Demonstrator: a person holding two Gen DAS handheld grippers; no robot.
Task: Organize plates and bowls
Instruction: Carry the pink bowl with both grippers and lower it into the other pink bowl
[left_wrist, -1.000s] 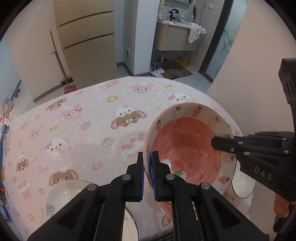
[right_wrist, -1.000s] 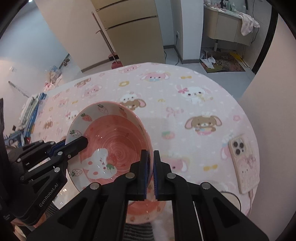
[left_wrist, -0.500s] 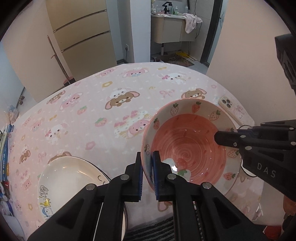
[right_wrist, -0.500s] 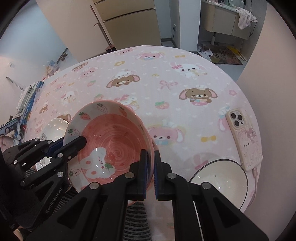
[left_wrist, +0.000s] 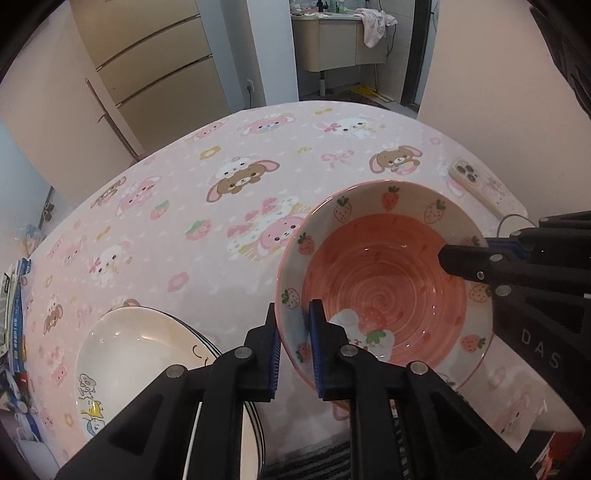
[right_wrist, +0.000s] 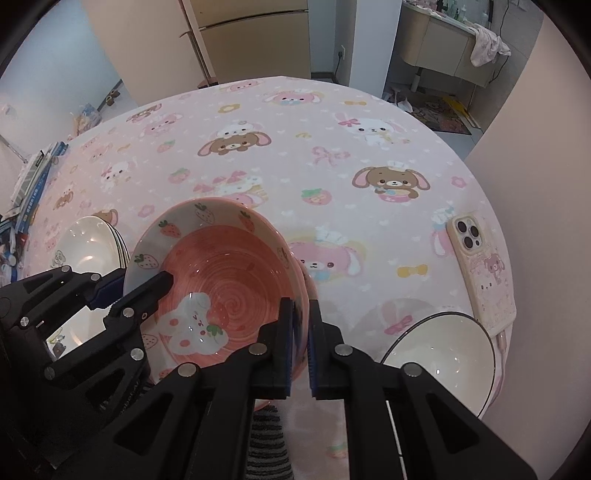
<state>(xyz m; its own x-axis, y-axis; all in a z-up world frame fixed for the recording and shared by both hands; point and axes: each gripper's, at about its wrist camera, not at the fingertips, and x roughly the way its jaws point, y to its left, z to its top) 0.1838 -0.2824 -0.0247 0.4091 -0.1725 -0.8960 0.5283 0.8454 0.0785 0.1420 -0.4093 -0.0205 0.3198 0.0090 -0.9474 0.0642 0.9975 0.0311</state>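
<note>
Left tool (left_wrist: 292, 347) opening around rim of pink strawberry-patterned ceramic bowl (left_wrist: 384, 280); right tool (right_wrist: 300, 341) clamps opposite rim. I judge risk: one-sided hold, bowl tips, chips on table (left_wrist: 221, 221).

- Left gripper (left_wrist: 293, 345): pointed steeply down. Jaws straddle the near-left rim of the bowl (left_wrist: 384, 273), one inside, one outside. Jaws are opening; a narrow gap shows between the outer pad and the rim.
- Right gripper (right_wrist: 299, 341): pointed steeply down. Jaws closed on the opposite rim of the same bowl, one pad each side of the wall.
- Both grippers face each other across the bowl, well apart.
</note>
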